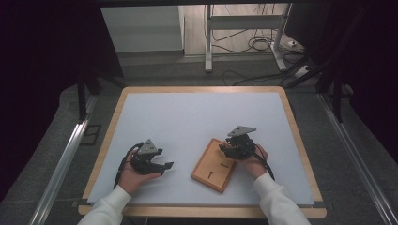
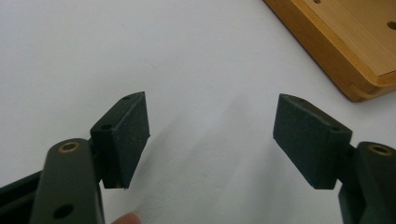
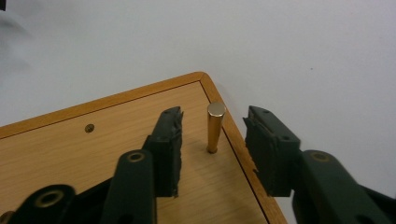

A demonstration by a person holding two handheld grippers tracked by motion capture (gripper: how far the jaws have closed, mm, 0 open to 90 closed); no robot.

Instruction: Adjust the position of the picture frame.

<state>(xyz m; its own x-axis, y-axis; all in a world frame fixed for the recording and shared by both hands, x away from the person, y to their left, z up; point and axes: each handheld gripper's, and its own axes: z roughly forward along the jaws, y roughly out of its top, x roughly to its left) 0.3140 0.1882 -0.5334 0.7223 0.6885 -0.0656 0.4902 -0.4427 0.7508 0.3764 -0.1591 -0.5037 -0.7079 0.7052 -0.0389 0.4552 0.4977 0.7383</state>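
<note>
A wooden board [image 1: 214, 165] with small holes lies on the white mat, front right of centre. A brass peg [image 3: 215, 126] stands upright near the board's [image 3: 107, 140] corner. My right gripper [image 3: 212, 140] is open over that corner, its jaws on either side of the peg without touching it. In the high view the right gripper [image 1: 231, 148] sits over the board's far right edge. My left gripper [image 1: 165, 167] rests low on the mat to the left of the board, open with nothing between its jaws. In the left gripper view the left gripper [image 2: 210, 135] faces bare mat, with the board's edge [image 2: 341, 51] at upper right.
The white mat [image 1: 187, 122] covers a wooden-rimmed table [image 1: 111, 123]. Beyond the far edge are a metal frame's legs [image 1: 208, 42] and loose cables [image 1: 256, 44] on the floor. Metal rails [image 1: 63, 159] run along both sides of the table.
</note>
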